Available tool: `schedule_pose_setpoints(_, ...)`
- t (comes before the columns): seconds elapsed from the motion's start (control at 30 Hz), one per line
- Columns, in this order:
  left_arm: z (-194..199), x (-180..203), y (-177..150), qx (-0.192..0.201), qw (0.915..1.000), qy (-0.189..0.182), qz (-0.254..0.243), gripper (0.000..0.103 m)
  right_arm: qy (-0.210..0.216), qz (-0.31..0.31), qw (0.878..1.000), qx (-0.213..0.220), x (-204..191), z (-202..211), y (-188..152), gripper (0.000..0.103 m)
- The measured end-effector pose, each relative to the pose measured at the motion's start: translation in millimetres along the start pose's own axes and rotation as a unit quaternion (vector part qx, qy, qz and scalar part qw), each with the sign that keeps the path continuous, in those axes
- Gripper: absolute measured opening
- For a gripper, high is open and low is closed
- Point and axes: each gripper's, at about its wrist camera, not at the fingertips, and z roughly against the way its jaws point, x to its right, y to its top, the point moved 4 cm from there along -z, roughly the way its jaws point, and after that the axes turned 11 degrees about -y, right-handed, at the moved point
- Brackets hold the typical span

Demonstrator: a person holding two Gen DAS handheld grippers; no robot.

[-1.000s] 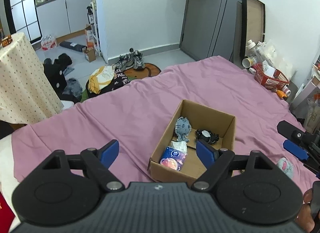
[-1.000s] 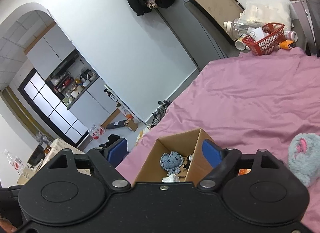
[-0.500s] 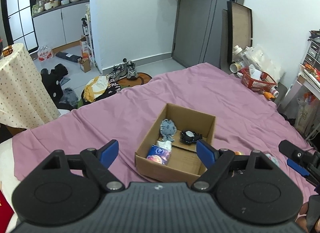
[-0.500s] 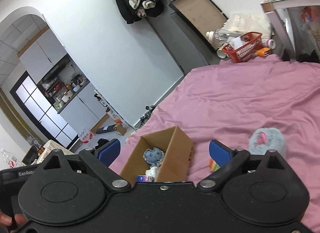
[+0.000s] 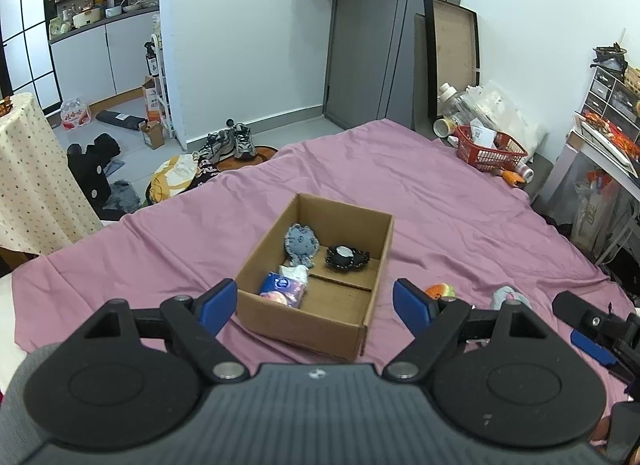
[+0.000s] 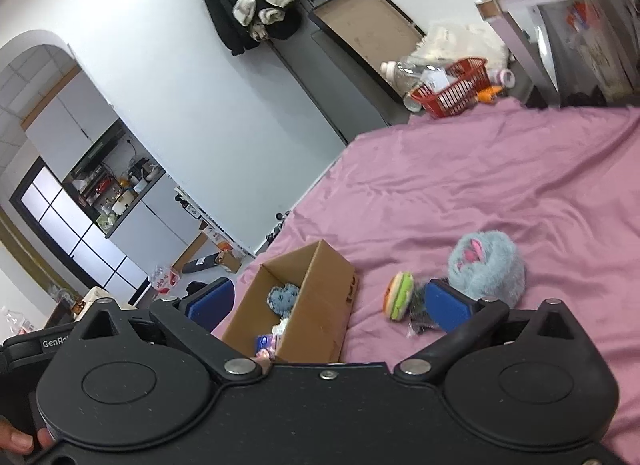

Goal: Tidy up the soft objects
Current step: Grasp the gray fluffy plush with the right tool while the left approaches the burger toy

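Observation:
An open cardboard box sits on the pink bedsheet. Inside lie a blue-grey plush, a black fuzzy item and a tissue pack. The box also shows in the right wrist view. To its right lie a burger-shaped plush, a small dark item and a furry blue-grey plush. My left gripper is open and empty, held above the box's near side. My right gripper is open and empty, held above the bed near the loose toys.
A red basket with bottles stands past the bed's far right corner. A desk stands at the right. Clothes and shoes lie on the floor beyond the bed. A cloth-covered table stands at the left.
Both grippers have pulled back and up from the box, so more of the bed shows. The right wrist view has swung right, and the burger plush and furry plush have come into fuller view.

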Motion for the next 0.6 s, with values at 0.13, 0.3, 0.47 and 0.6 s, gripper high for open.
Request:
schedule_pose_setpoints(0.13, -3.3, 11.3, -4.5, 0.000, 1.0000, -0.006, -0.003, 0.084, -0.021, -0.002, 1.000, 0.001, 12.3, 6.2, -4.9, 0.103)
schedule_pose_setpoints(0.3, -12.3, 27.6, -13.1, -0.004, 0.9997, -0.020, -0.015, 0.084, -0.036, -0.030, 0.999, 0.001, 30.8, 10.6, -5.0, 0.103)
schedule_pose_setpoints(0.47, -27.6, 48.1, -23.2, -0.014, 0.9981, -0.054, -0.026, 0.084, -0.054, -0.072, 0.996, -0.006, 53.4, 4.0, -3.8, 0.103)
schedule_pose_setpoints(0.6, -45.6, 68.4, -29.8, -0.026, 0.9958, -0.083, -0.027, 0.084, -0.073, -0.120, 0.990, -0.016, 78.1, -2.7, -3.8, 0.103)
